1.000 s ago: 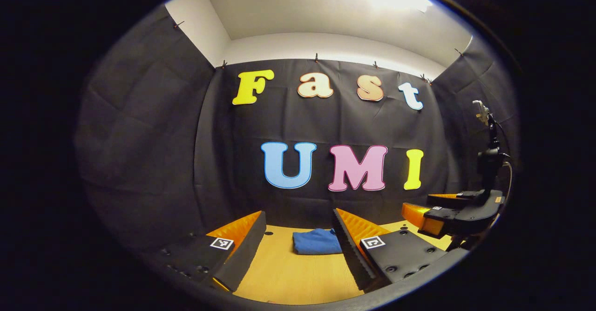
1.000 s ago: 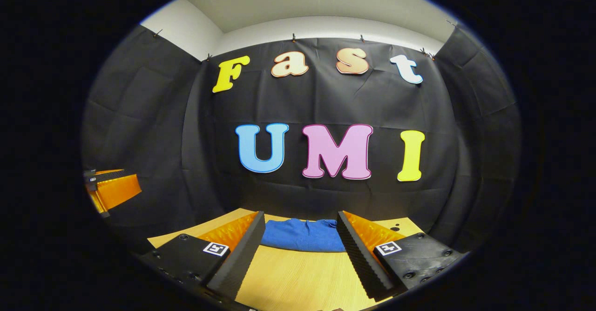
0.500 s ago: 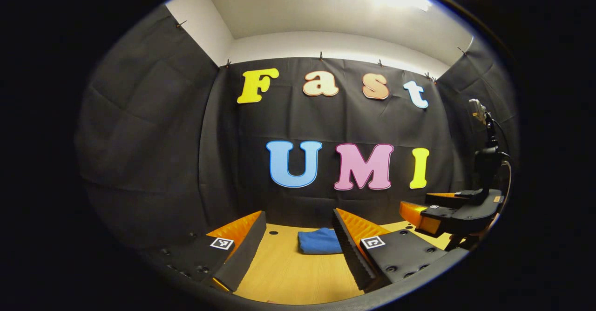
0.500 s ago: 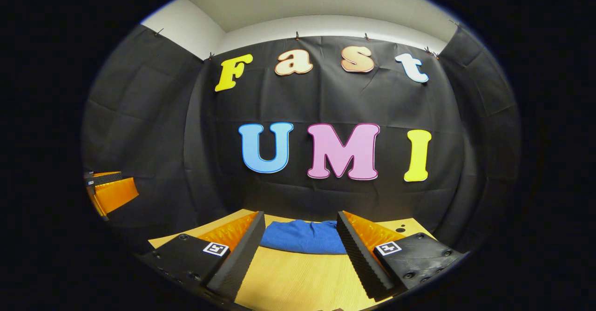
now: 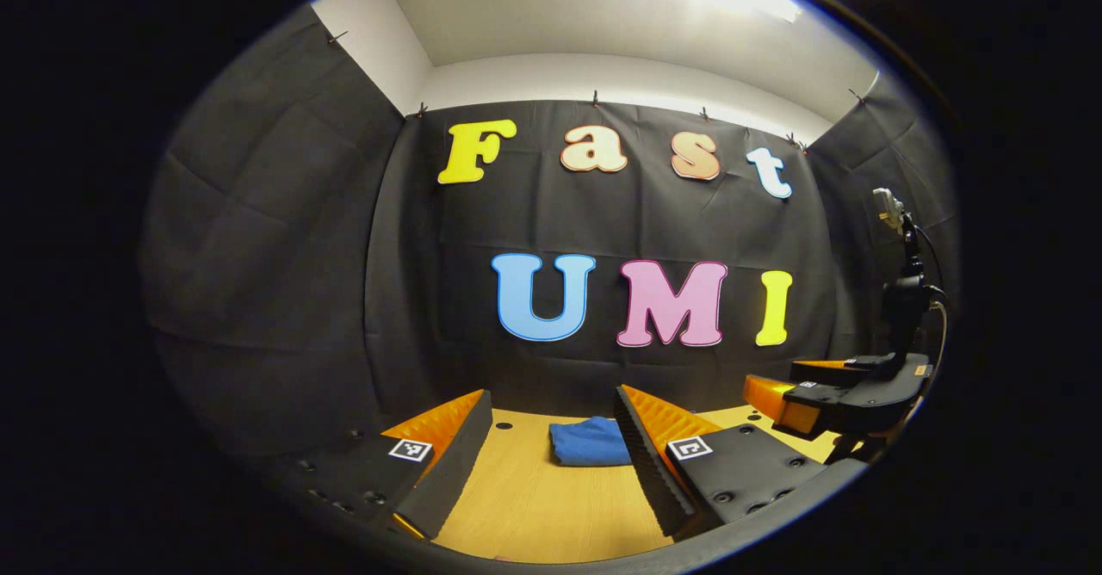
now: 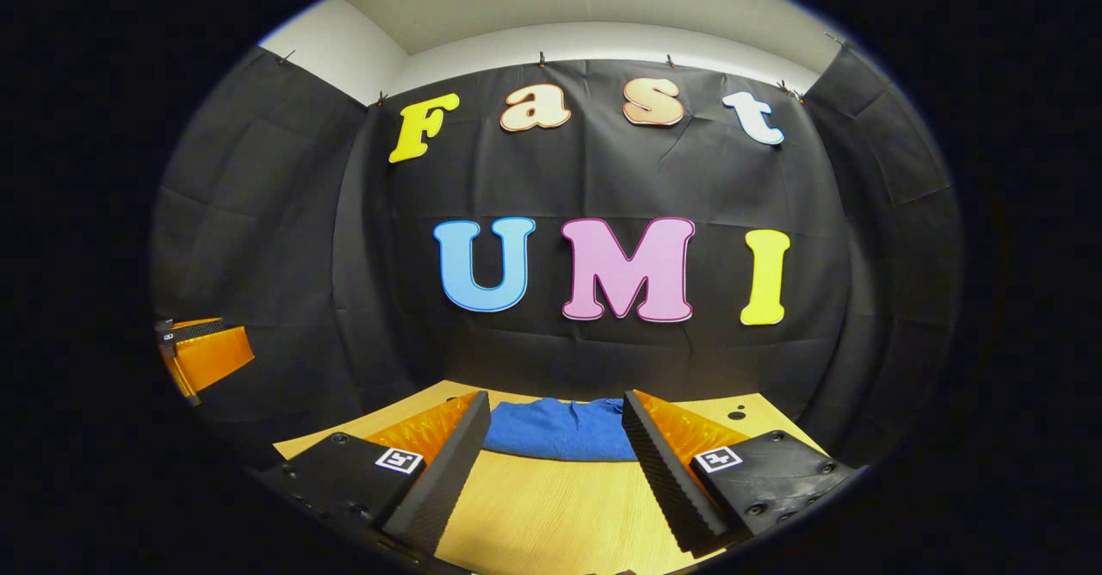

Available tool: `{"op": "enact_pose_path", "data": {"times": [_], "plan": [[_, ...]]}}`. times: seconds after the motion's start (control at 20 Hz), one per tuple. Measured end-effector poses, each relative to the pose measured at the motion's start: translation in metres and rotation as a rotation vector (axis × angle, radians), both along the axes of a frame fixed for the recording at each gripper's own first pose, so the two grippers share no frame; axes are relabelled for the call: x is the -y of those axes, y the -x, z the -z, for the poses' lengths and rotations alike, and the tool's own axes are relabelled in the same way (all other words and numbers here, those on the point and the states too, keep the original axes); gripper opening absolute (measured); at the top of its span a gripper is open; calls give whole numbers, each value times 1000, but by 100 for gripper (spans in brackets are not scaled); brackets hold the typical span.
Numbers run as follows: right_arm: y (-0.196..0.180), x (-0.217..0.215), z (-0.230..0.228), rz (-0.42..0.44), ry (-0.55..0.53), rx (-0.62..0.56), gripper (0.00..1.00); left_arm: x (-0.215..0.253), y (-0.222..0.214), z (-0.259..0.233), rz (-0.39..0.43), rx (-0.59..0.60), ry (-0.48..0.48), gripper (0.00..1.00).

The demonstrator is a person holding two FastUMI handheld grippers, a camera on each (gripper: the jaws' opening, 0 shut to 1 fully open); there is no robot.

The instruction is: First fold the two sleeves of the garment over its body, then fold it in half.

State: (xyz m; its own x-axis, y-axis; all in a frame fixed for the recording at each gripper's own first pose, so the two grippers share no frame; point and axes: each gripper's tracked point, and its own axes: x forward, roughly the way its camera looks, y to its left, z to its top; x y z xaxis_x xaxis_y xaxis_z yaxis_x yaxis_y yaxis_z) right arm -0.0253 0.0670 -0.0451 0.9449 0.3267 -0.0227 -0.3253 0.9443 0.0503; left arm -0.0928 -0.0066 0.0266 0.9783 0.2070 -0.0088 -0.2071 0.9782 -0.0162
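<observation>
A blue garment [image 5: 590,442] lies folded into a compact rectangle on the wooden table, far ahead near the back wall. In the right gripper view the same garment [image 6: 560,429] shows between the fingers but well beyond them. My left gripper [image 5: 553,403] is open, held above the table with nothing between its fingers. My right gripper [image 6: 555,403] is open too, empty and clear of the cloth. The right gripper [image 5: 839,396] also appears off to the right in the left gripper view, and the left gripper [image 6: 202,355] at the left edge of the right gripper view.
The light wooden table [image 6: 551,515] stretches from the grippers to the black cloth wall. Small round holes [image 6: 734,415] mark the tabletop near the back right. A cable and a mount [image 5: 904,282] rise above the right gripper.
Both grippers have drawn back slightly from the folded garment, which looks a little smaller and farther off. The garment itself has not moved, and both grippers stay open.
</observation>
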Motion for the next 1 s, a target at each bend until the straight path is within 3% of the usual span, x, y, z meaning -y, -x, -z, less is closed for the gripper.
{"op": "enact_pose_path", "data": {"times": [0.45,1.0], "plan": [[11,-9,-10,4,5,56,98,-3,2,2,0,11,7,83],[13,4,6,35,4,12,97,6,-5,6,70,-9,8,80]]}}
